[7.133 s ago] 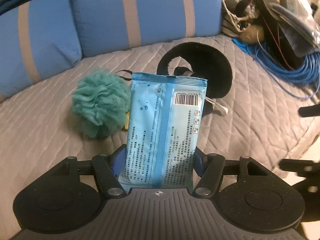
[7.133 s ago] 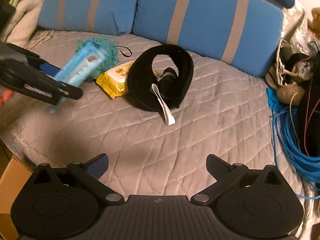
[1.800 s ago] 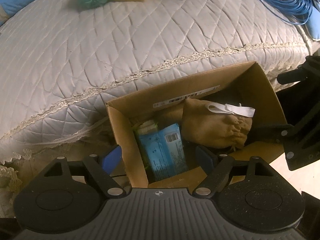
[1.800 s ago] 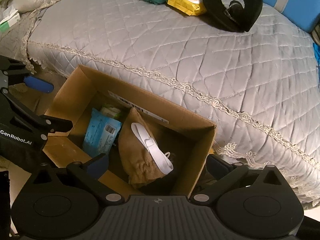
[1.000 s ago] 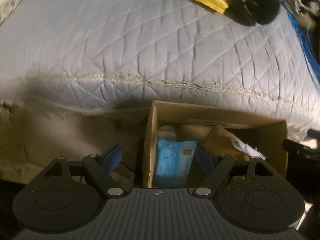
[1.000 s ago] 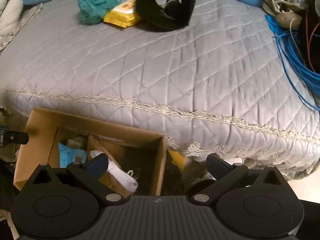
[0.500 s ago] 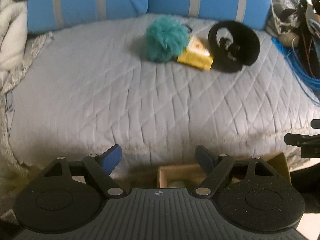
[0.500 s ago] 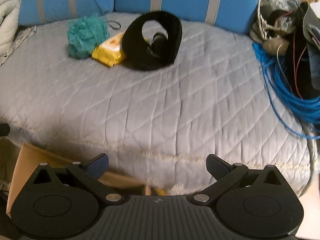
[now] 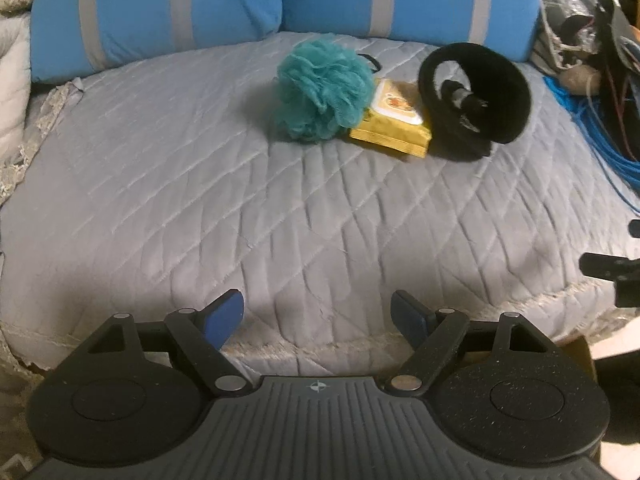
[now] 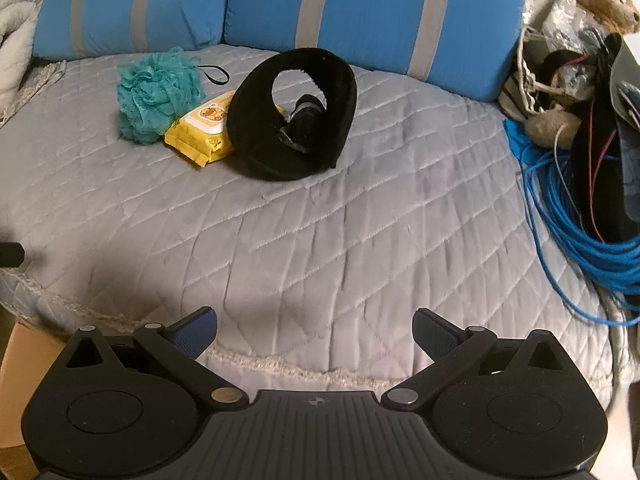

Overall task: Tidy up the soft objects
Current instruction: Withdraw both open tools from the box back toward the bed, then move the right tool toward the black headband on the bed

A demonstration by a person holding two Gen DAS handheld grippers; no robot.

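A teal bath pouf [image 9: 324,88] [image 10: 158,94], a yellow wipes pack [image 9: 394,122] [image 10: 204,128] and a black fuzzy band [image 9: 476,96] [image 10: 294,114] lie together at the back of the grey quilted bed [image 9: 280,208] [image 10: 360,220]. The pouf leans on the pack's left end, the band on its right. My left gripper [image 9: 318,316] is open and empty over the bed's front edge. My right gripper [image 10: 314,330] is open and empty, also at the front edge, far from the objects.
Two blue striped pillows [image 9: 280,4] [image 10: 280,4] line the back. Blue cable coils [image 10: 576,232] and clutter [image 10: 580,80] fill the right side. A cardboard box corner [image 10: 16,356] [image 9: 580,354] shows below the bed edge. The right gripper's tip [image 9: 612,272] shows at right.
Both grippers have risen from above the box to face the bed. The blue pack held earlier by my left gripper now lies in the box, out of view.
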